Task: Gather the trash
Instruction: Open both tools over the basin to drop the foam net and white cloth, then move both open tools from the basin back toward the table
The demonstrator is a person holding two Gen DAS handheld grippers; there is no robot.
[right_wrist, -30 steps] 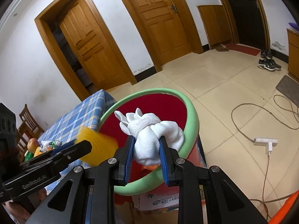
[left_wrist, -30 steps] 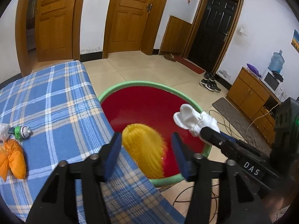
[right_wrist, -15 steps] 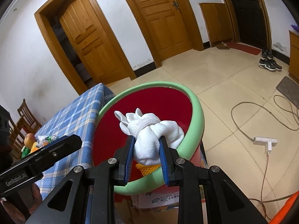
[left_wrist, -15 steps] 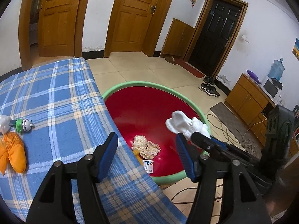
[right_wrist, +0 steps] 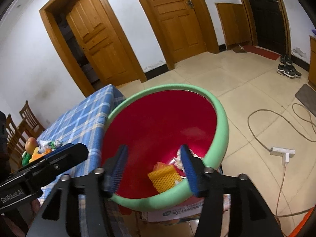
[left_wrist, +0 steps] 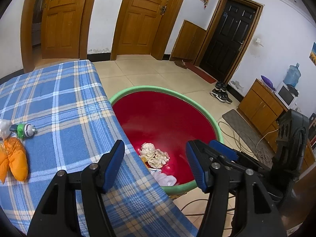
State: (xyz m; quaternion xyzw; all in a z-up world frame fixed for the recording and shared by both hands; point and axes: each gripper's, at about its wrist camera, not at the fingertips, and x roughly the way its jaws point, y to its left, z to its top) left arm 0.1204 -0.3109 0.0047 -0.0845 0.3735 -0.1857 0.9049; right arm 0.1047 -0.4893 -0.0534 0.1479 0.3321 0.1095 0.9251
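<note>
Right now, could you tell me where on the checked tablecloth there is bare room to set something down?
The tablecloth is bare from its far edge to its near edge, along the side by the red basin. It is crowded only at the left, around the green toy and orange pouch.

We're inside a home, a lived-in front room: panelled wooden doors [left_wrist: 138,17], a dark entry door [left_wrist: 229,37] with sneakers [left_wrist: 221,93] parked beside it, tiled floor [left_wrist: 158,75], a plaid tablecloth [left_wrist: 59,102], and a water jug [left_wrist: 293,76] over a wooden cabinet [left_wrist: 260,104].
</note>
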